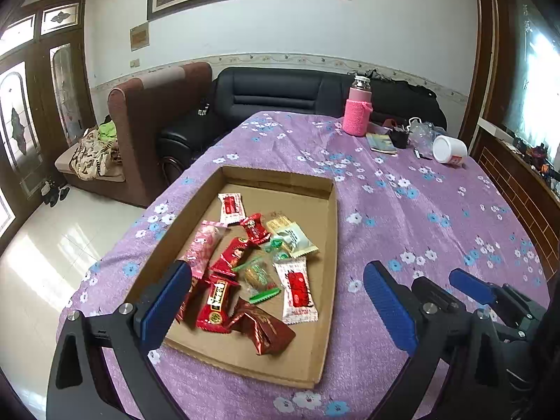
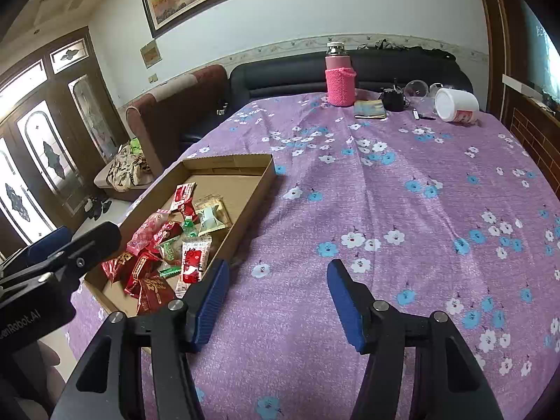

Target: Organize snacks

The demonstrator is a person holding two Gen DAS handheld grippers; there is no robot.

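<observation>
A shallow, open cardboard tray [image 1: 316,343] lies flat on a purple flowered tablecloth [image 1: 420,210]. Inside it sits a loose heap of wrapped snacks [image 1: 245,269], mostly red and white packets, some overlapping, with a few pink, green and cream ones.

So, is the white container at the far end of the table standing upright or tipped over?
Tipped over. The white container lies on its side on the purple tablecloth, its round end facing the camera. The pink bottle nearby stands upright.
</observation>
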